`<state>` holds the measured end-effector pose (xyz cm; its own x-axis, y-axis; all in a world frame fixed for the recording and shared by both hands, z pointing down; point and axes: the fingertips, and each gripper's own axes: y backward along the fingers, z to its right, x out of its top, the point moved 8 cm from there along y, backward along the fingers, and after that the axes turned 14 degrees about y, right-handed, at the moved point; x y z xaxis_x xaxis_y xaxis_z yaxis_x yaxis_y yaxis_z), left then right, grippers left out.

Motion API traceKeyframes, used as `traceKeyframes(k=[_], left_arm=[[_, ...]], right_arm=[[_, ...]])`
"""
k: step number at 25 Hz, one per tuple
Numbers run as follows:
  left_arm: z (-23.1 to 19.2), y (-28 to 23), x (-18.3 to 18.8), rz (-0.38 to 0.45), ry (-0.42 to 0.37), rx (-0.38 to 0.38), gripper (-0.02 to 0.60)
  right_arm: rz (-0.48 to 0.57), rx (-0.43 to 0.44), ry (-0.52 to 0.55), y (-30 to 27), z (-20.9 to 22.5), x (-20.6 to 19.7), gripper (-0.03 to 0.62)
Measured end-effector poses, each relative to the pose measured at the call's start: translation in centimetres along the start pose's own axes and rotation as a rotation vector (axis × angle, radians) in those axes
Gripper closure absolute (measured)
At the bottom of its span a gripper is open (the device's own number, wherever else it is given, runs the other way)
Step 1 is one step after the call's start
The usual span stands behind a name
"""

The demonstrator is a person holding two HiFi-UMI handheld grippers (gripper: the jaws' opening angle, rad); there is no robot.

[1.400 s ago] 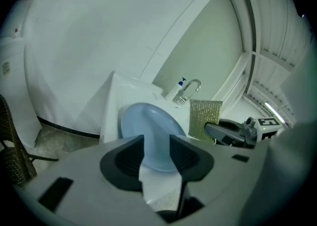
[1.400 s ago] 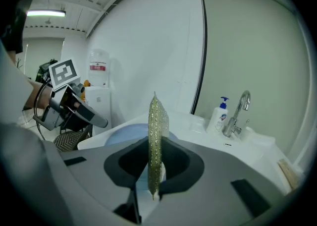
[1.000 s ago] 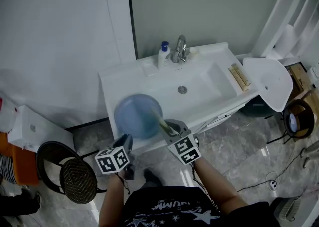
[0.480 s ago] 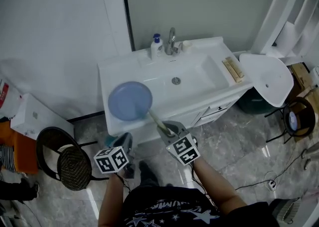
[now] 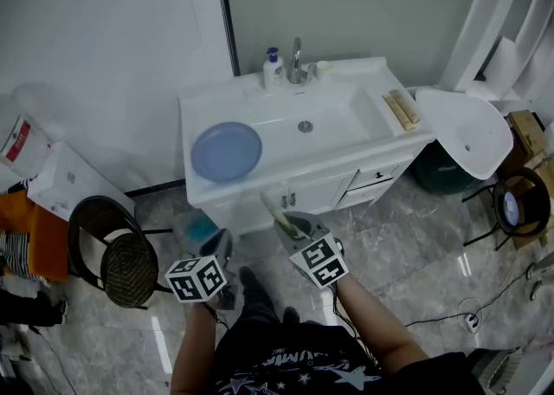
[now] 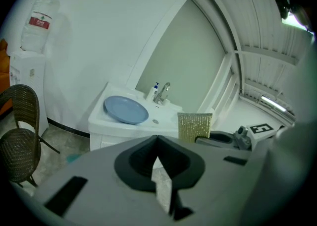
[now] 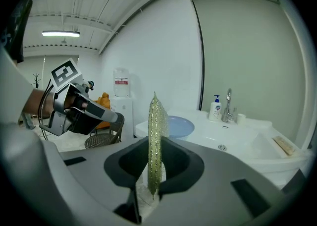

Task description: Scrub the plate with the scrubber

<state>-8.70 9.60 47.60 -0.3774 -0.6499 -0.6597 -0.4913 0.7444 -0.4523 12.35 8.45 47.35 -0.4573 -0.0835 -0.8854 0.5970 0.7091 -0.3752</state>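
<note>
Head view: plate [image 5: 226, 151] lies well apart, ahead-left of the right gripper [image 5: 290, 227], which clamps the scrubber [image 5: 275, 210] pointing toward it; left gripper [image 5: 221, 250], closed on nothing, faces it squarely.

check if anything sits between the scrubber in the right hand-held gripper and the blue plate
Nothing visible does. The glittery yellow-green scrubber, clamped in the right hand-held gripper, faces the round blue plate across open air. The plate lies bare on the white sink counter, left of the basin.
</note>
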Motion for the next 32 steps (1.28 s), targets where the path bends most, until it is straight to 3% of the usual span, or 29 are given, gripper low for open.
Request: traceKeyframes(k=[16, 32], left_arm=[[1.7, 5.6, -3.4, 0.019, -0.059, -0.062, 0.563], [-0.7, 10.1, -5.2, -0.019, -0.058, -0.145, 0.563]], right_arm=[[0.009, -0.013, -0.043, 4.6, -4.8, -0.5, 0.523], [-0.074, -0.092, -0.046, 6.7, -10.6, 0.9, 0.523]])
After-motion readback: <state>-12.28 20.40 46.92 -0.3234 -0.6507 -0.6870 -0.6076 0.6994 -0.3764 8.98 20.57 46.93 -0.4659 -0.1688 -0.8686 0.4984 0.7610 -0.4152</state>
